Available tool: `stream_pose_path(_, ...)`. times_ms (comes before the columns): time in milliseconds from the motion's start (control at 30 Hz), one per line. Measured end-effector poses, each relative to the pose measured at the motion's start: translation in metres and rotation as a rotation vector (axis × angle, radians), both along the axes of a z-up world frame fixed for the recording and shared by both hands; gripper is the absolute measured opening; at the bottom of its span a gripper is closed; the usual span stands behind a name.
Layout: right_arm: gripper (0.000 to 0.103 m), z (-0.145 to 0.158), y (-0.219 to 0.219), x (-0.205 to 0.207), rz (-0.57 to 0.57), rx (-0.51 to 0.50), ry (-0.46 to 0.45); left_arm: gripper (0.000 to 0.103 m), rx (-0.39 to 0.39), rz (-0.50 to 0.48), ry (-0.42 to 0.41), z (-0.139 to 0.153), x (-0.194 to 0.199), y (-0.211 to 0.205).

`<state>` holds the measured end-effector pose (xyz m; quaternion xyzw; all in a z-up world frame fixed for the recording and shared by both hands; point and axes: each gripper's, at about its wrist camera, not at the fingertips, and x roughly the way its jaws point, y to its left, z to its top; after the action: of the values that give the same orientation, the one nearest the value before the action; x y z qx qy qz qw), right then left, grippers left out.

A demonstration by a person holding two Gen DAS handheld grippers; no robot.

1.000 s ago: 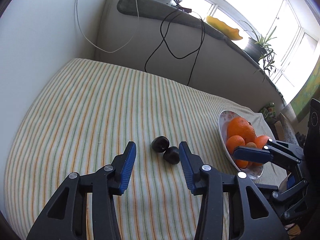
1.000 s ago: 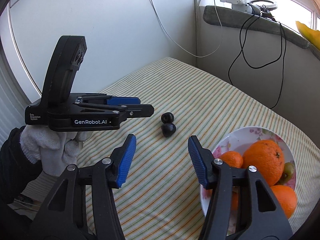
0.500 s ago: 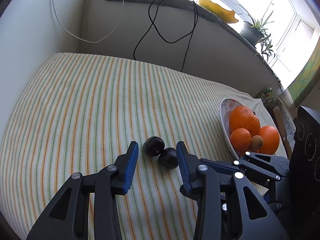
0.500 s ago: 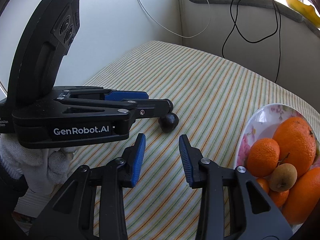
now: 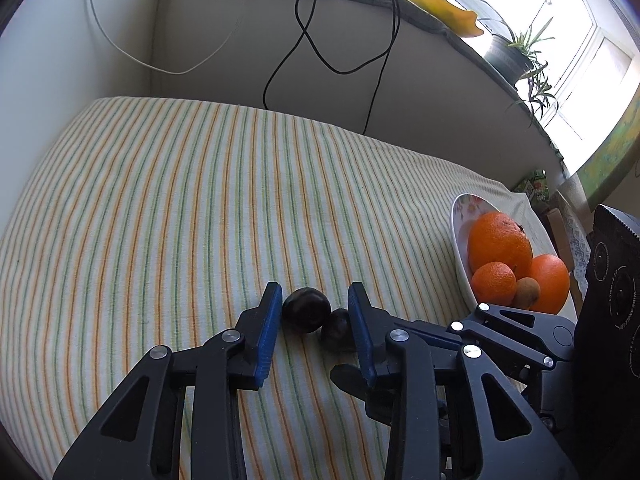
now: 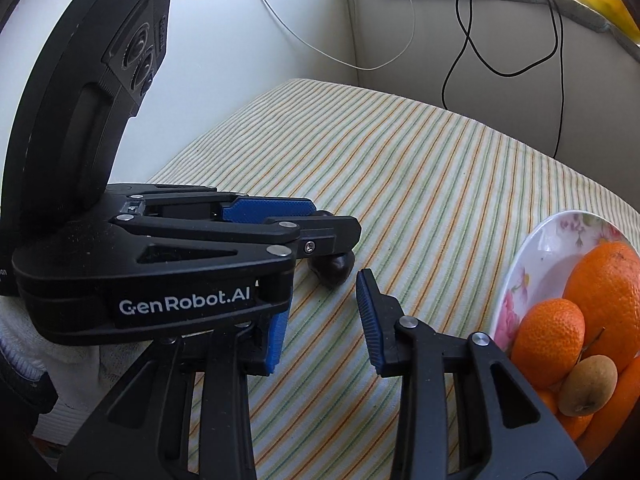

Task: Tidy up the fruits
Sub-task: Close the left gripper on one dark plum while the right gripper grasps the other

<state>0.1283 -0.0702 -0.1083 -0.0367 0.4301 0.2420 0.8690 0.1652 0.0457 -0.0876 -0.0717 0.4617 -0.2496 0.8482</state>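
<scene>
On the striped desk, two dark plums lie touching. The left gripper is closing around them — the far plum against its left pad, seemingly not yet pinched. The right gripper, narrow and closing, holds nothing; the near plum lies just ahead. The bowl holds oranges.
</scene>
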Motion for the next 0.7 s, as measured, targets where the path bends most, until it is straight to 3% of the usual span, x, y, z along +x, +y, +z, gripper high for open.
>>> stream_pose_path(300,0.034,-0.006,0.006,0.008,0.006,-0.018,0.011,0.026,0.019,-0.001,-0.011,-0.001,-0.001,0.001)
stream_pose_path(433,0.026,-0.008,0.006,0.013,0.006,-0.014,0.02,0.025,0.053,-0.011,-0.037,0.001,-0.007,-0.001)
stream_pose_path(700,0.025,-0.005,0.006,0.006,0.015,-0.014,0.012,0.021,0.06,-0.008,-0.053,0.004,-0.012,0.002)
